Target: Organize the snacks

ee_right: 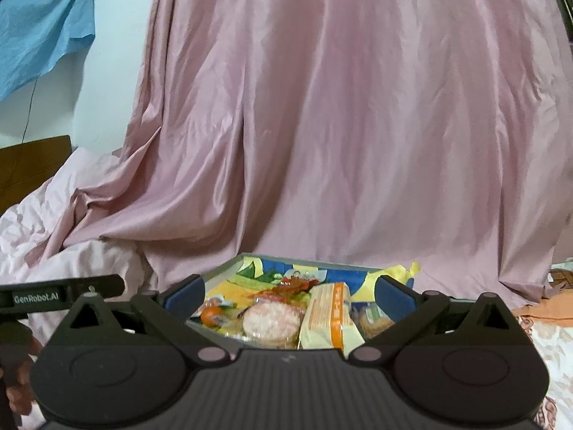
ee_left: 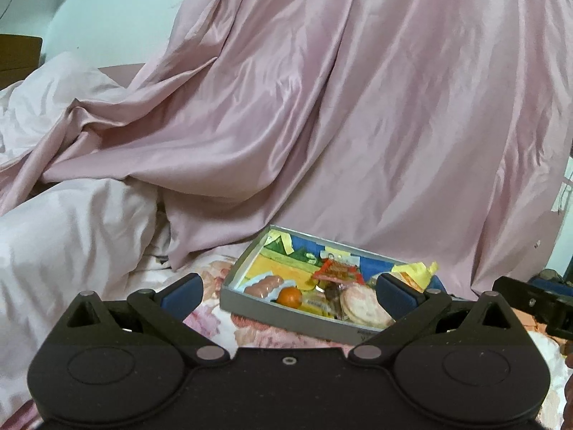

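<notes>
The shallow grey cardboard box with a brightly printed lining (ee_left: 250, 302) sits on the floral bedspread (ee_left: 272, 340), and the snacks lie heaped inside it: a small orange mandarin (ee_left: 290, 295) near the front wall, a clear pack of pink sausages (ee_left: 266, 284) beside it, a round pale-pink wrapped cake (ee_left: 361, 306), a red foil sachet (ee_left: 336, 268) and, in the right wrist view, a long cream-and-orange wafer packet (ee_right: 329, 317) leaning over the front edge.

Both tools hang short of the box. The left gripper (ee_left: 288, 288) has its blue-padded jaws spread wide and holds nothing; the right gripper (ee_right: 290, 295) is likewise spread and empty.

Behind the box, draped pink satin cloth (ee_left: 358, 107) falls to the bed.

The risks seem plain: the soft bedding could let the light box tip or slide under a push, the mandarin may roll, and the slick wrappers, piled together, could slip or come up two at once.
</notes>
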